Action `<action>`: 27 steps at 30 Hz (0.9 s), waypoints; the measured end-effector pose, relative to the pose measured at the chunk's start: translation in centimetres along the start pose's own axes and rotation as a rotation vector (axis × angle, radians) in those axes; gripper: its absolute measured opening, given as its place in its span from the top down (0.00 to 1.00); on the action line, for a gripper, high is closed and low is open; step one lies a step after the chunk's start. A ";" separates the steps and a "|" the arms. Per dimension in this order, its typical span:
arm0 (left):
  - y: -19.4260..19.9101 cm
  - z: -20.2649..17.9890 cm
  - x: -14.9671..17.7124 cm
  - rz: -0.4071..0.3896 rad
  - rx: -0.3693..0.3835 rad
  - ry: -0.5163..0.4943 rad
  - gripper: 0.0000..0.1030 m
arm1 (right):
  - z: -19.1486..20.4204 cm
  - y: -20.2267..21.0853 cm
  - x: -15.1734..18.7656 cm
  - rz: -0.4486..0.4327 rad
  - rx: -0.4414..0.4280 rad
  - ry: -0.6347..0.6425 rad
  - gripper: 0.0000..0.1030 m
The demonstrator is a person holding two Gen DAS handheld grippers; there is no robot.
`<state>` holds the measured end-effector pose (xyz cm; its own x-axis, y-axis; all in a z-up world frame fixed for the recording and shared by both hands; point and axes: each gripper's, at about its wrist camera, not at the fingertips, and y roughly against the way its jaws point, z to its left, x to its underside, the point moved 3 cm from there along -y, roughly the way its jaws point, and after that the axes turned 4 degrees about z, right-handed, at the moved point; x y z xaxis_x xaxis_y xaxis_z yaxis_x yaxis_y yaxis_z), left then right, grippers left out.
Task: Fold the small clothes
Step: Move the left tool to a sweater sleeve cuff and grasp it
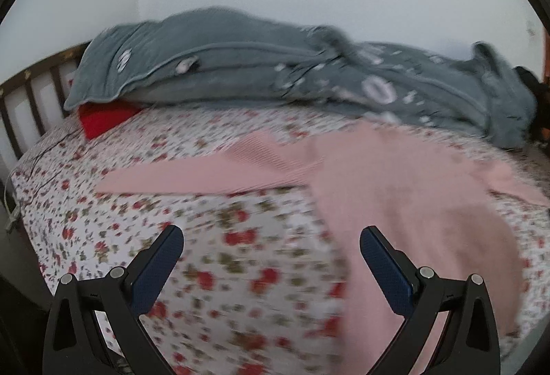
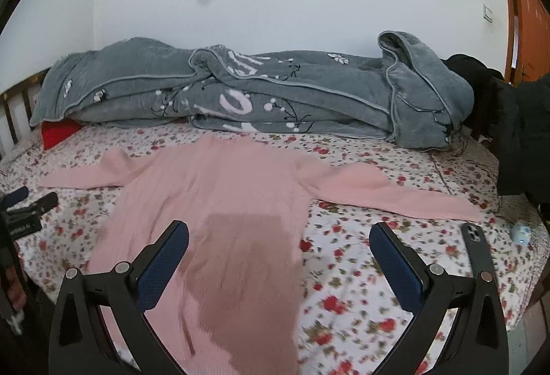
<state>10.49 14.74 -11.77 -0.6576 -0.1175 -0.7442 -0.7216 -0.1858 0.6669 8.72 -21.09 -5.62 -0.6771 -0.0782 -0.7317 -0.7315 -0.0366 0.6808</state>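
A pink knit sweater (image 2: 220, 192) lies flat on the floral bedsheet (image 2: 378, 272), both sleeves spread out to the sides. A darker patch shows on its lower body. My right gripper (image 2: 279, 234) is open above the sweater's hem, nothing between its fingers. In the left wrist view the sweater (image 1: 405, 189) lies to the right, its left sleeve reaching across the sheet. My left gripper (image 1: 271, 237) is open over the bare floral sheet (image 1: 137, 203), left of the sweater's body. The left gripper's tips (image 2: 31, 198) also appear at the far left of the right wrist view.
A rumpled grey blanket (image 2: 257, 93) runs along the back by the white wall, a red item (image 2: 56, 132) under its left end. A phone (image 2: 476, 247) and a small light-blue object (image 2: 520, 232) lie at the right. Dark clothing (image 2: 508, 120) is piled far right. A wooden slatted headboard (image 1: 27, 100) is on the left.
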 end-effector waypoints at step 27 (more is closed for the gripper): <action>-16.4 22.3 -3.1 0.151 -0.017 0.421 0.24 | 2.5 -11.3 0.2 0.117 -0.014 0.009 0.00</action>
<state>19.52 39.94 -19.61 -0.6073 -0.5310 -0.5910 -0.6180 -0.1518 0.7714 16.68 -18.17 -13.58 -0.7570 -0.0921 -0.6469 -0.6463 -0.0407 0.7620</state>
